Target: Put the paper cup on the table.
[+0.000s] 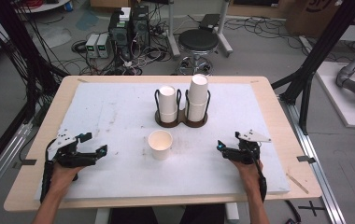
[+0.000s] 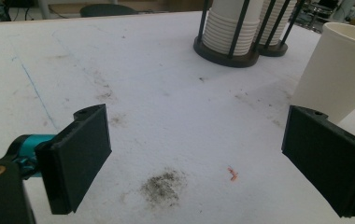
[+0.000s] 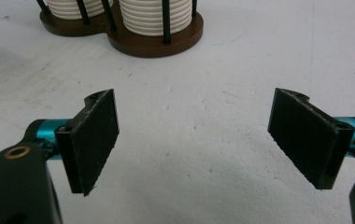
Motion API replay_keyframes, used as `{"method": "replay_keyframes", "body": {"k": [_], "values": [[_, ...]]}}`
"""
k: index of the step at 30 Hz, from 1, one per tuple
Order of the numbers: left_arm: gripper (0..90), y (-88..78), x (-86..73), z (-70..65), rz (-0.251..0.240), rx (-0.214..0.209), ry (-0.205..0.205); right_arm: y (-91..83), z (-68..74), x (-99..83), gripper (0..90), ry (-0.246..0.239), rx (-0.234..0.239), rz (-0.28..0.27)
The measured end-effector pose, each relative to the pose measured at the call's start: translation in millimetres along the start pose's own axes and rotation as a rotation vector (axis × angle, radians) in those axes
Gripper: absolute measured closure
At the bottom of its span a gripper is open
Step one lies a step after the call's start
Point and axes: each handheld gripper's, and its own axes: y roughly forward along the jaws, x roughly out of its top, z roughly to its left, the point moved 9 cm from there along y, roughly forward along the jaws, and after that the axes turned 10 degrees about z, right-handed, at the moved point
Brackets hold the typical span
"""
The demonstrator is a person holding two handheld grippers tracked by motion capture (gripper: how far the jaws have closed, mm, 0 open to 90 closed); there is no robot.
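Left gripper (image 1: 102, 150): positioned at the near left of the white mat (image 1: 110, 112). Jaws spread wide, nothing between them, pads clear of the mat. In the left gripper view the single paper cup (image 2: 339, 70) stands ahead and to the right of the jaws, not touched.

Single paper cup (image 1: 160, 144): upright, mouth up, at mid-table between the two grippers, near of the cup holder (image 1: 181, 120). It stands alone and well apart from both grippers.

Cup holder: dark two-bay wire rack at the far centre, with a cup stack (image 1: 168, 104) in the left bay and a taller cup stack (image 1: 197, 97) in the right.

Right gripper (image 1: 219, 146): positioned at the near right. Jaws spread wide, empty, pointing toward the holder in the right gripper view.

Hazards, as judged: the loose cup is light and empty; a one-sided approach would likely push or tip it. Excess closing force would likely crush its thin wall. A high grip near the rim may deform the mouth.
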Motion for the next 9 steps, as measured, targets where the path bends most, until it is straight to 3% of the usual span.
{"method": "replay_keyframes", "body": {"k": [9], "values": [[8.0,1.1,-0.4,-0.7,0.006,0.000,0.010,-0.6,0.3,-0.2,16.8,-0.001,0.001,-0.002]]}}
